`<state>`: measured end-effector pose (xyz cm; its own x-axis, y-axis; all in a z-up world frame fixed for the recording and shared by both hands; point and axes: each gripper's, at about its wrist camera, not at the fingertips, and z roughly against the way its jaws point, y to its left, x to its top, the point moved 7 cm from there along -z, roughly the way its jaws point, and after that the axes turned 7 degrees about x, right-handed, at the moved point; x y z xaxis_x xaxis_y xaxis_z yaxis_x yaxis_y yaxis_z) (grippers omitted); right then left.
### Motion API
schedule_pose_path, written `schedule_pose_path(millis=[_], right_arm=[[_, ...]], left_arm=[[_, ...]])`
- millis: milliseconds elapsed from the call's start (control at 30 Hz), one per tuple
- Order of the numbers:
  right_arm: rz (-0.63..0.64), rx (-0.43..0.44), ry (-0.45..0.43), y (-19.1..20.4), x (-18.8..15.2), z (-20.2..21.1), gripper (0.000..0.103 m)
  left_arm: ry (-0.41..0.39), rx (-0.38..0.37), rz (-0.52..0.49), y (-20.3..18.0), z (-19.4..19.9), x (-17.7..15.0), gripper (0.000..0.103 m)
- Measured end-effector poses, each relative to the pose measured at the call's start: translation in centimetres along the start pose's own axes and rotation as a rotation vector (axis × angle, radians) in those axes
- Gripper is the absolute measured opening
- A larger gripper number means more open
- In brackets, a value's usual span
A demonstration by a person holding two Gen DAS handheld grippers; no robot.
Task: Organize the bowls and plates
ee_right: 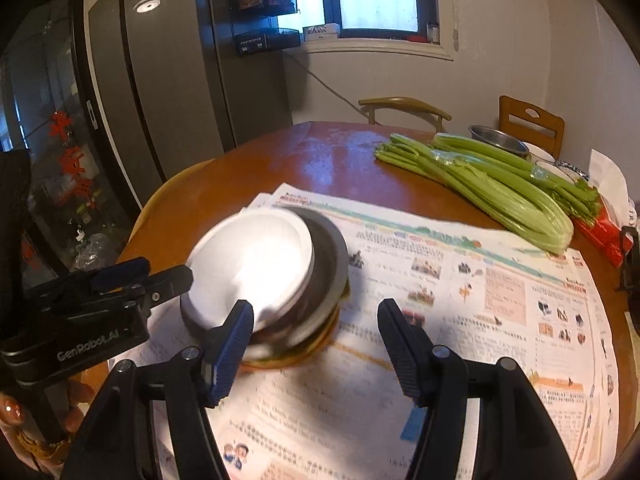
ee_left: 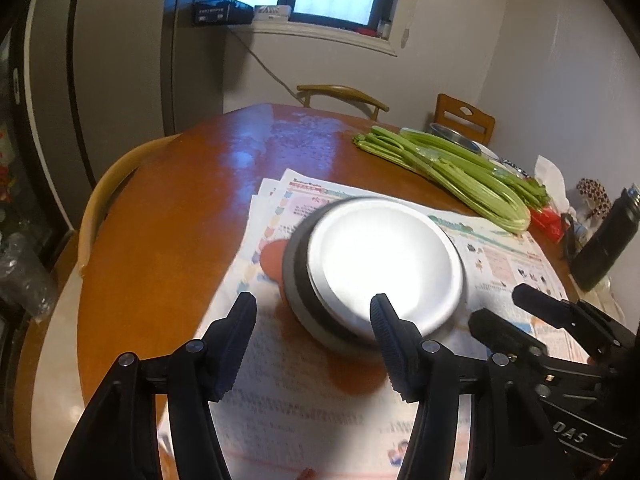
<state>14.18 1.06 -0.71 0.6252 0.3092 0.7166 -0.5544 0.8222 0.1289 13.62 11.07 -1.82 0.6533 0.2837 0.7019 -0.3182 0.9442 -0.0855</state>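
Note:
A white bowl (ee_left: 380, 264) (ee_right: 256, 264) sits nested in a steel bowl (ee_left: 298, 280) (ee_right: 328, 264) on newspaper, blurred by motion. An orange-brown flat piece (ee_right: 288, 360) shows under the stack; I cannot tell what it is. My left gripper (ee_left: 312, 320) is open, its right fingertip in front of the white bowl's near rim and its left fingertip apart from the stack. In the right wrist view the left gripper (ee_right: 160, 276) reaches the bowl's left edge. My right gripper (ee_right: 316, 316) (ee_left: 516, 312) is open; its left finger overlaps the stack's front, and only newspaper lies between its fingers.
Newspaper (ee_right: 460, 300) covers the near half of the round wooden table (ee_left: 180, 208). Celery (ee_left: 460, 176) (ee_right: 500, 188) lies at the back right, with another steel bowl (ee_right: 498, 140) and white dishes (ee_right: 544, 158) behind it. A black bottle (ee_left: 604, 240) stands right. Chairs (ee_left: 340, 92) ring the table.

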Motion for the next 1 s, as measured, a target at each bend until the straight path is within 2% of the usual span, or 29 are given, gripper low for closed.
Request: schedule_pose_path(millis=[367, 433, 733, 867, 1000], right_arm=[[-0.007, -0.019, 0.039, 0.4, -5.4, 3.5, 0.064], [0.003, -0.027, 0.044, 0.3, -6.1, 4.2, 0.064], [-0.005, -0.042, 0.024, 0.5, -7.3, 6.5, 0.064], [-0.011, -0.048, 0.022, 0.8, -7.7, 6.9, 0.064], [-0.006, -0.058, 0.021, 1.3, -8.2, 7.2, 0.064]], left_arm=[[0.014, 0.001, -0.019, -2.2, 3.4, -5.3, 0.062], [0.011, 0.021, -0.027, -2.5, 3.7, -5.7, 0.062], [0.022, 0.015, -0.066, -3.4, 4.6, -7.6, 0.063], [0.047, -0.028, -0.074, -3.8, 4.7, -8.3, 0.063], [0.038, -0.017, -0.075, -3.5, 5.0, -8.4, 0.063]])
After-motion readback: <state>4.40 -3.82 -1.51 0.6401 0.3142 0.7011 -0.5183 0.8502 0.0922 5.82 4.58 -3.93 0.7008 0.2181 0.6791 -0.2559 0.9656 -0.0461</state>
